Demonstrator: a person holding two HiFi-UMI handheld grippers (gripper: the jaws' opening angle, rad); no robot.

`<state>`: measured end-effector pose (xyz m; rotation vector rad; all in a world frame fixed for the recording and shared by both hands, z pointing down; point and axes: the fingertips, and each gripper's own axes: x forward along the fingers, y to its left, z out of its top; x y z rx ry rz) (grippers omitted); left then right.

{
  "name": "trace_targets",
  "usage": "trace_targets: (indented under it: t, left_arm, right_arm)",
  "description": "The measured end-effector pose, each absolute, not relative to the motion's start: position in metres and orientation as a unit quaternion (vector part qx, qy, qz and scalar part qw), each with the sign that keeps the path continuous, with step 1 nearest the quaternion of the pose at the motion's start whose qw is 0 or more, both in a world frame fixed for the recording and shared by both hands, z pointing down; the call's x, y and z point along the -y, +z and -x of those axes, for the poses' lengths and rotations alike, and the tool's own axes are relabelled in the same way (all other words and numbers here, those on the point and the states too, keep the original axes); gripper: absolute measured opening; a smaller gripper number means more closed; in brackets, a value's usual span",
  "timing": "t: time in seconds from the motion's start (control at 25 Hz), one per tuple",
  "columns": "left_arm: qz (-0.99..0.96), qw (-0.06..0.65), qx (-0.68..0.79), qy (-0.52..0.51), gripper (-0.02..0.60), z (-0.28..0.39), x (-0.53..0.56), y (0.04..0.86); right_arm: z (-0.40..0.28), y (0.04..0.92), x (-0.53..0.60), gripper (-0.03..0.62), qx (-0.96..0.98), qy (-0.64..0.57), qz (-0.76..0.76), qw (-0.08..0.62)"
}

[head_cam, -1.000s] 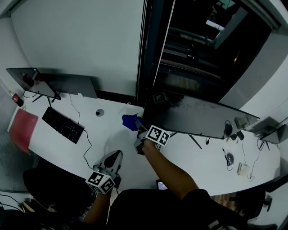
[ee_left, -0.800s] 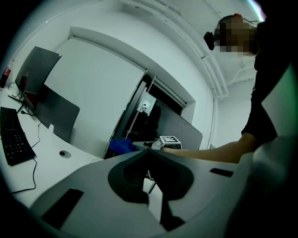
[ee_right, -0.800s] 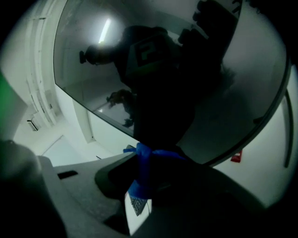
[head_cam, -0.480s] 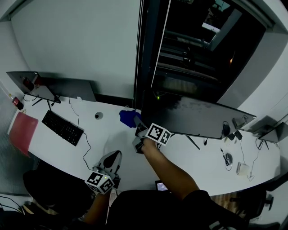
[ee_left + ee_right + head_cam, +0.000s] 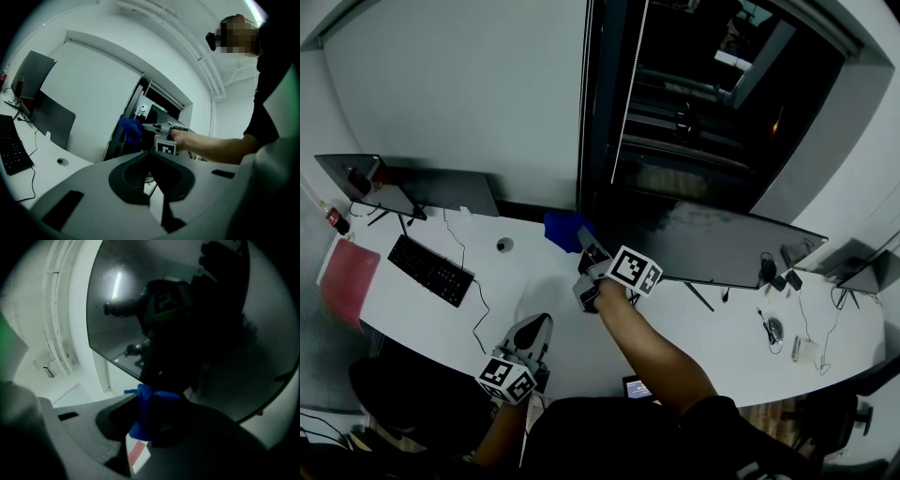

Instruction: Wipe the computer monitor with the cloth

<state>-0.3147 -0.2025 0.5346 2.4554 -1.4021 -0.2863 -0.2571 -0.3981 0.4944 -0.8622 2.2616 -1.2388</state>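
Right claw (image 5: 584, 251) is clamped on the blue cloth (image 5: 563, 228), with both jaws closed onto the bunched fabric. I hold the cloth just beside the left end of the monitor (image 5: 722, 246), which stands along the tabletop's (image 5: 534, 281) rear edge. Left claw (image 5: 540, 326) is at the tabletop's near edge, jaws together, nothing between them.
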Motion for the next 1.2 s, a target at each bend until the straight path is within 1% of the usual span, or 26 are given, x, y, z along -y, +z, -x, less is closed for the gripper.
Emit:
trace_targets:
  t: [0.64,1.2]
  left_arm:
    - [-0.860,0.135,0.480,-0.104,-0.006,0.307,0.194,0.523]
    - [-0.859,0.138,0.483,-0.102,-0.006,0.310,0.183,0.524]
  right_arm:
    - [0.255,0.436,0.392,0.081,-0.838,-0.397,0.296,0.229]
    - [0.254,0.389,0.389,0.081,-0.858,-0.346,0.285,0.252]
